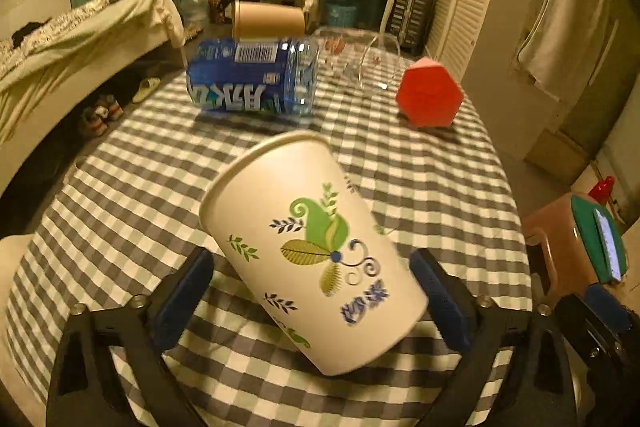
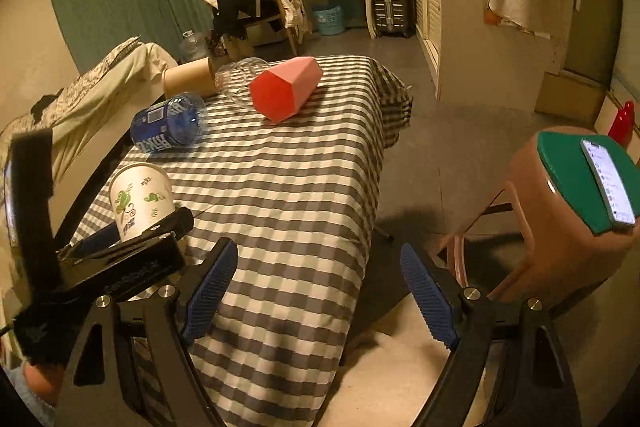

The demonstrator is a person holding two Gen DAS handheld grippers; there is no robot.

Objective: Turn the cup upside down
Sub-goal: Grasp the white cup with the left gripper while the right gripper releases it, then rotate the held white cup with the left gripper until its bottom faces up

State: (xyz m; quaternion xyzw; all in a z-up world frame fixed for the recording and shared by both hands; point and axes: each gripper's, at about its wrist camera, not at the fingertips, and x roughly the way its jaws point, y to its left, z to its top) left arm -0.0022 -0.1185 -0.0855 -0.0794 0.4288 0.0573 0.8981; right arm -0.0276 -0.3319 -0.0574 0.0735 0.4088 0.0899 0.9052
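Note:
A white paper cup with green leaf print is between the fingers of my left gripper. It is tilted, its rim up and to the left, its base low at the right. The right blue pad touches the cup; the left pad stands a little apart, so the jaws are wide. In the right wrist view the same cup stands rim up by the left gripper above the checked tablecloth. My right gripper is open and empty over the table's near right edge.
A blue-labelled plastic bottle lies on its side at the far end, with a brown paper cup, a clear glass and a red hexagonal box. A brown stool with a phone stands to the right.

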